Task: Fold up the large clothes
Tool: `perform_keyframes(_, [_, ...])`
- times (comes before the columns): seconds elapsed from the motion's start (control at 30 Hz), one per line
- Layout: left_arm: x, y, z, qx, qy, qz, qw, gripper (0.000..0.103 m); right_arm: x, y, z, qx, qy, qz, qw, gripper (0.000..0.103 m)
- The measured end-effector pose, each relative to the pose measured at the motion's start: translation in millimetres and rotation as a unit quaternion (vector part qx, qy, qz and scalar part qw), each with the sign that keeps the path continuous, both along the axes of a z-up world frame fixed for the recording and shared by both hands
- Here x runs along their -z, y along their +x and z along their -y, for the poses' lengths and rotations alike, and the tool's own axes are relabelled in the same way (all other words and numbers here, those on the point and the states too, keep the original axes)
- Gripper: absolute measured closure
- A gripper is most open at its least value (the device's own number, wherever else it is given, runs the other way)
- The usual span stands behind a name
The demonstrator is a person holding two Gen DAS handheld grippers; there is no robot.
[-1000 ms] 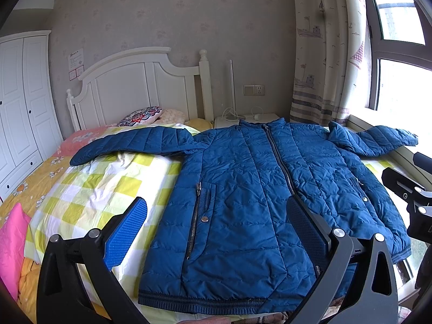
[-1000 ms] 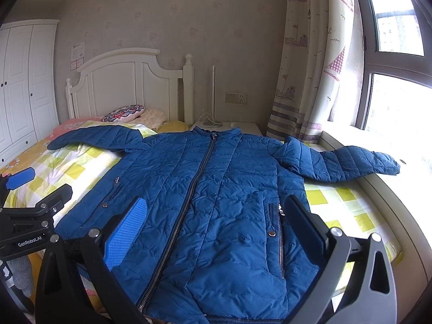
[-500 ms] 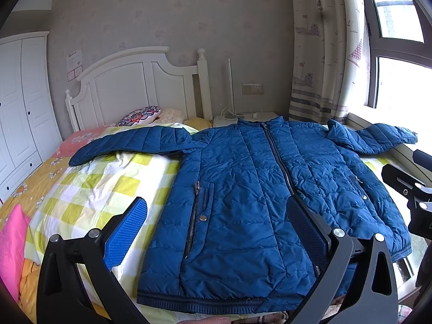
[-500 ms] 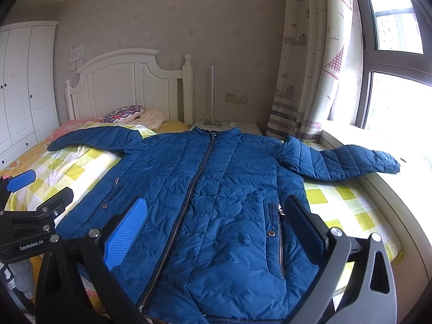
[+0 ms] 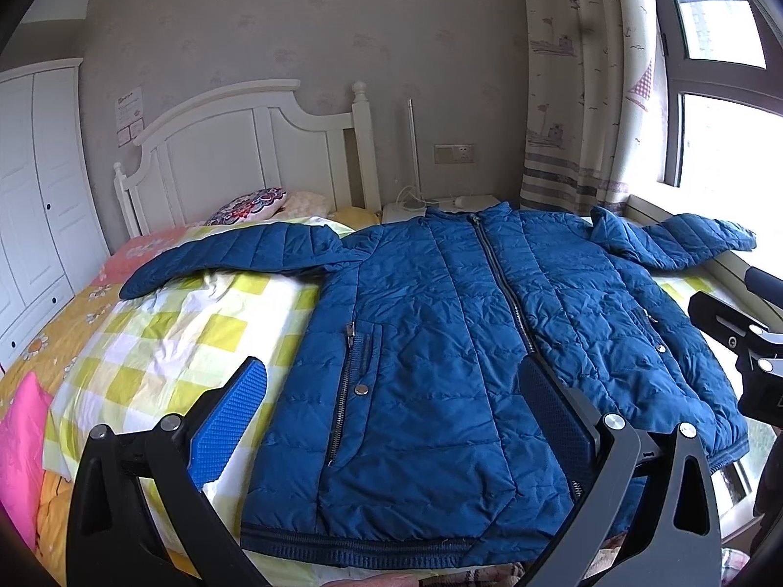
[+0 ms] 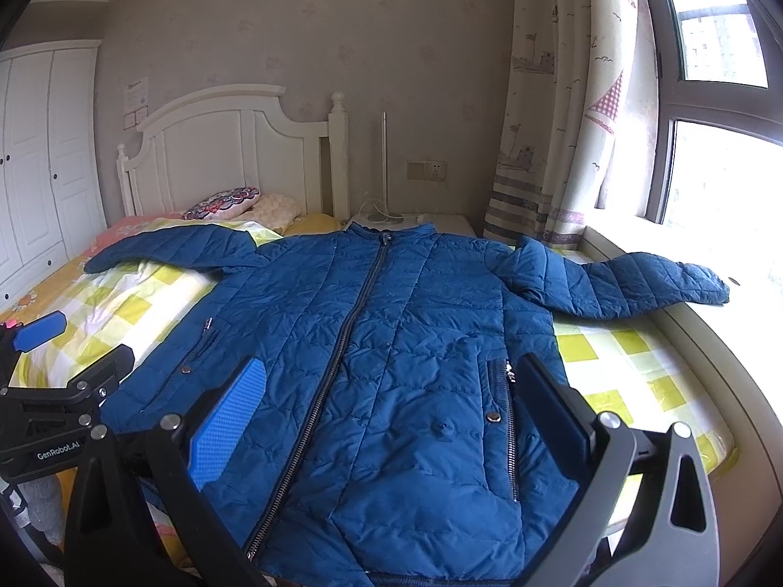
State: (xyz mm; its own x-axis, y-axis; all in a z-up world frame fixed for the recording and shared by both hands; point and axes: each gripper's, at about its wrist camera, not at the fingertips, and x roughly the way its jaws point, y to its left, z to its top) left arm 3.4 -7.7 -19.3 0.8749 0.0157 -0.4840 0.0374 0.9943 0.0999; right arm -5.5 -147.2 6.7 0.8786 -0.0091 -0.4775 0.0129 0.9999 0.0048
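Both tongs, left gripper and right gripper, wide open and empty, barely shifted above blue jacket spread ahead: folding not yet begun.

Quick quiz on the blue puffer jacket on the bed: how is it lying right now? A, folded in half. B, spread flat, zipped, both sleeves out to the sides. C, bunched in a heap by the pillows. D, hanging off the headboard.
B: the blue puffer jacket lies flat on the checked bedsheet, zipper closed, sleeves stretched to either side.
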Motion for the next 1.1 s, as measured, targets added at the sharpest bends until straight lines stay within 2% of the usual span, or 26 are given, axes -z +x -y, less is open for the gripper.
perform_keyframes(0.13, [7.0,21.0,7.2,0.013,0.005,-0.015,0.9998,0.004,10.4,11.1,10.9,-0.018,0.025,-0.007,0.999,0.002])
perform_keyframes(0.2, [18.0,45.3,12.1,0.02,0.015,-0.035,0.999,0.004,23.7,30.8,28.0,-0.007,0.044,-0.045,0.998,0.002])
perform_keyframes(0.3, [41.6,102.0,21.5,0.023,0.06,-0.075,0.9951,0.004,37.8,61.0,62.4,0.012,0.075,-0.076,0.994,0.002])
perform_keyframes(0.43, [69.1,187.7,26.8,0.029,0.094,-0.126,0.9872,0.004,59.2,109.0,135.5,0.092,0.104,-0.111,0.984,0.002])
perform_keyframes(0.5, [79.0,226.2,23.1,0.029,0.082,-0.147,0.9854,0.004,69.9,134.3,182.4,0.142,0.123,-0.122,0.974,0.002])
perform_keyframes(0.6, [94.3,263.3,16.6,0.028,0.062,-0.166,0.9839,0.004,85.7,169.7,254.9,0.215,0.149,-0.13,0.956,0.002])
perform_keyframes(0.67, [108.4,283.2,8.2,0.025,0.026,-0.198,0.9796,0.004,96.8,196.3,303.4,0.253,0.163,-0.129,0.945,0.002])
perform_keyframes(0.73, [112.4,288.3,0.4,0.026,-0.015,-0.212,0.9768,0.004,103.6,218.7,336.7,0.27,0.177,-0.122,0.939,0.003])
perform_keyframes(0.83, [115.3,285.7,-2.0,0.027,-0.026,-0.21,0.977,0.004,111.5,243.7,370.9,0.304,0.182,-0.121,0.927,0.003])
perform_keyframes(0.9, [116.6,284.5,-0.5,0.025,-0.022,-0.21,0.977,0.004,117.0,259.2,386.7,0.324,0.186,-0.123,0.919,0.016])
perform_keyframes(0.97, [117.2,287.6,-1.6,0.02,-0.029,-0.21,0.977,0.004,119.2,268.8,394.0,0.329,0.192,-0.122,0.917,0.056])
perform_keyframes(1.0, [117.7,285.5,-2.6,0.017,-0.035,-0.209,0.9772,0.004,118.2,270.7,396.2,0.326,0.206,-0.111,0.916,0.063])
perform_keyframes(1.07, [117.2,281.4,-7.9,0.011,-0.053,-0.207,0.9768,0.004,106.0,273.5,392.7,0.315,0.215,-0.069,0.922,0.086])
perform_keyframes(1.1, [117.3,282.4,-8.7,0.007,-0.059,-0.208,0.9764,0.004,99.4,277.8,384.7,0.311,0.203,-0.061,0.927,0.088])
